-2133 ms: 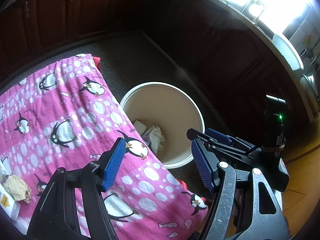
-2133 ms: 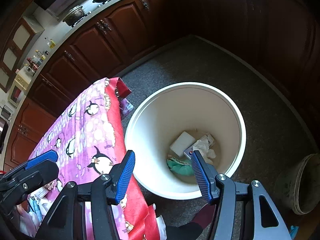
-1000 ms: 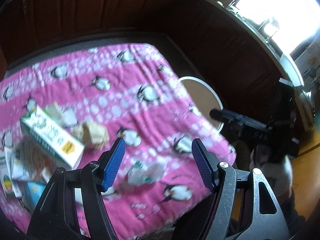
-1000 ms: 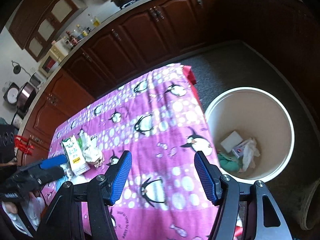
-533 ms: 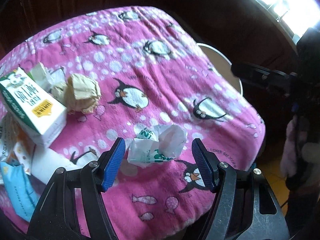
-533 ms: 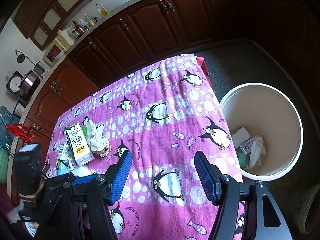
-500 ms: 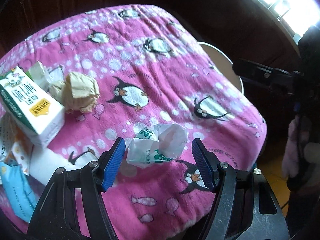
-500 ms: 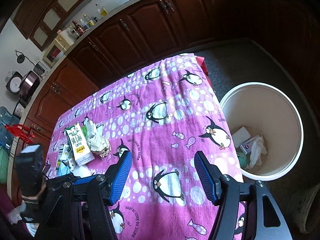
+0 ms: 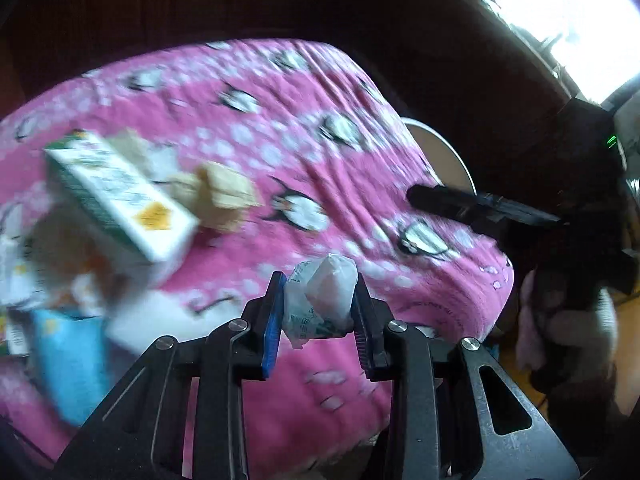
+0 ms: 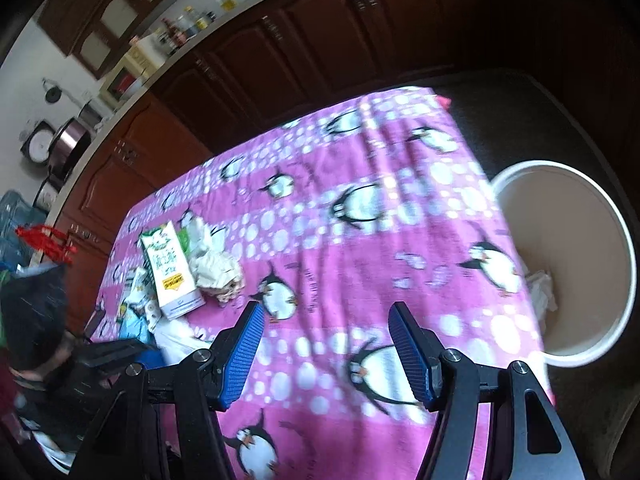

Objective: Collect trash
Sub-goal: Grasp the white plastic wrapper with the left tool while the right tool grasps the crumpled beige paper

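My left gripper [image 9: 318, 312] is shut on a crumpled white wrapper with green print [image 9: 320, 300], held just above the pink penguin cloth [image 9: 320, 168]. My right gripper [image 10: 326, 354] is open and empty above the same cloth [image 10: 360, 240]; it also shows as a dark shape in the left wrist view [image 9: 480, 204]. A milk carton [image 10: 170, 270] [image 9: 120, 196], a crumpled brown paper ball [image 10: 216, 272] [image 9: 224, 196] and a blue packet [image 9: 68, 360] lie on the cloth. The cream trash bucket [image 10: 592, 344] stands on the floor beside the table, with white trash [image 10: 542, 288] inside.
Dark wooden cabinets [image 10: 320, 40] run along the far wall behind the table. The bucket's rim [image 9: 452, 152] peeks past the cloth's right edge in the left wrist view. Dark carpet [image 10: 520, 112] lies between table and cabinets. More wrappers [image 10: 136, 304] crowd the table's left end.
My left gripper has closed on the white wrapper that lay between its open fingers and lifted it. The right gripper has shifted slightly left over the cloth, still open.
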### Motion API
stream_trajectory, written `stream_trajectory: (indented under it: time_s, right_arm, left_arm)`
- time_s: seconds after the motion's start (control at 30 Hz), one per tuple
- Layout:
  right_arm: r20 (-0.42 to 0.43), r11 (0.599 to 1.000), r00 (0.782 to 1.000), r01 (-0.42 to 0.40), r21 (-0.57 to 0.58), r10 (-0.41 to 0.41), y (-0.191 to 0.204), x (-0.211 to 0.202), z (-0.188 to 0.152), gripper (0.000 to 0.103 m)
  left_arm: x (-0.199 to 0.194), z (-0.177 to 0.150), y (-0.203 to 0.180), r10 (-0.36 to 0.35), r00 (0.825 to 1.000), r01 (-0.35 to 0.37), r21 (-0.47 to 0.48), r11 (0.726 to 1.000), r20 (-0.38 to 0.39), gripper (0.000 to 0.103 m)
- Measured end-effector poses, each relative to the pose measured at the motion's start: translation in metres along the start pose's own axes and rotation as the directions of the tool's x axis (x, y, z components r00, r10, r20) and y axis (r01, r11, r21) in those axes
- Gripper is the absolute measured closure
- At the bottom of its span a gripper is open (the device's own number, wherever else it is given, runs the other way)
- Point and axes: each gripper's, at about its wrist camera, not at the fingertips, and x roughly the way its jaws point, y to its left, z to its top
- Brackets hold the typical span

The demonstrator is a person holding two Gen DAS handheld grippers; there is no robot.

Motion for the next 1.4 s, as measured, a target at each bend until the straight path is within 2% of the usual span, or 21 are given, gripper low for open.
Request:
stream_trajectory:
  time_s: [0.13, 0.2, 0.43, 0.47, 0.5, 0.57, 0.6, 0.67, 0.8, 1.03, 1.4]
  right_arm:
    - [-0.039, 0.998, 0.998, -0.047, -0.050, 0.045, 0.026, 0.028, 0.006, 0.041]
    - [-0.059, 0.994, 0.996, -0.077, -0.074, 0.072, 0.041, 0.044, 0.010, 0.046]
    - [-0.122, 0.987, 0.984, -0.139, -0.083, 0.128, 0.076, 0.101, 0.028, 0.046]
    - [-0.132, 0.988, 0.984, -0.134, -0.081, 0.123, 0.078, 0.108, 0.028, 0.053]
    - [-0.149, 0.988, 0.981, -0.136, -0.077, 0.123, 0.078, 0.115, 0.028, 0.068]
    - [-0.161, 0.987, 0.979, -0.139, -0.074, 0.126, 0.078, 0.119, 0.025, 0.075]
    - [-0.139, 0.986, 0.981, -0.145, -0.081, 0.133, 0.078, 0.113, 0.024, 0.081]
    - [-0.081, 0.983, 0.988, -0.143, -0.112, 0.135, 0.078, 0.093, 0.025, 0.084]
    - [-0.016, 0.985, 0.993, -0.117, -0.127, 0.116, 0.066, 0.059, 0.027, 0.084]
    - [0.059, 0.994, 0.994, -0.093, -0.062, 0.097, 0.027, 0.005, 0.021, 0.084]
    - [0.144, 0.998, 0.988, -0.059, -0.007, 0.059, -0.008, -0.049, 0.011, 0.084]
  left_arm:
    - [-0.024, -0.005, 0.028, 0.034, 0.999, -0.033, -0.048, 0.998, 0.022, 0.074]
    - [-0.030, -0.008, 0.039, 0.055, 0.998, -0.053, -0.071, 0.996, 0.027, 0.074]
    - [-0.040, -0.017, 0.060, 0.063, 0.997, -0.058, -0.123, 0.991, 0.036, 0.074]
    - [-0.039, -0.017, 0.059, 0.061, 0.997, -0.056, -0.122, 0.991, 0.037, 0.074]
    - [-0.038, -0.016, 0.058, 0.061, 0.997, -0.056, -0.121, 0.991, 0.039, 0.074]
    - [-0.037, -0.015, 0.056, 0.061, 0.997, -0.056, -0.115, 0.992, 0.043, 0.074]
    - [-0.037, -0.015, 0.055, 0.058, 0.997, -0.053, -0.114, 0.992, 0.045, 0.074]
    - [-0.035, -0.013, 0.052, 0.051, 0.998, -0.045, -0.111, 0.993, 0.047, 0.074]
    - [-0.035, -0.006, 0.043, 0.033, 0.998, -0.027, -0.105, 0.994, 0.059, 0.074]
    - [-0.029, 0.008, 0.011, 0.021, 0.997, -0.017, -0.055, 0.998, 0.071, 0.074]
    - [-0.019, 0.027, -0.035, 0.019, 0.997, -0.021, 0.037, 0.999, 0.074, 0.074]
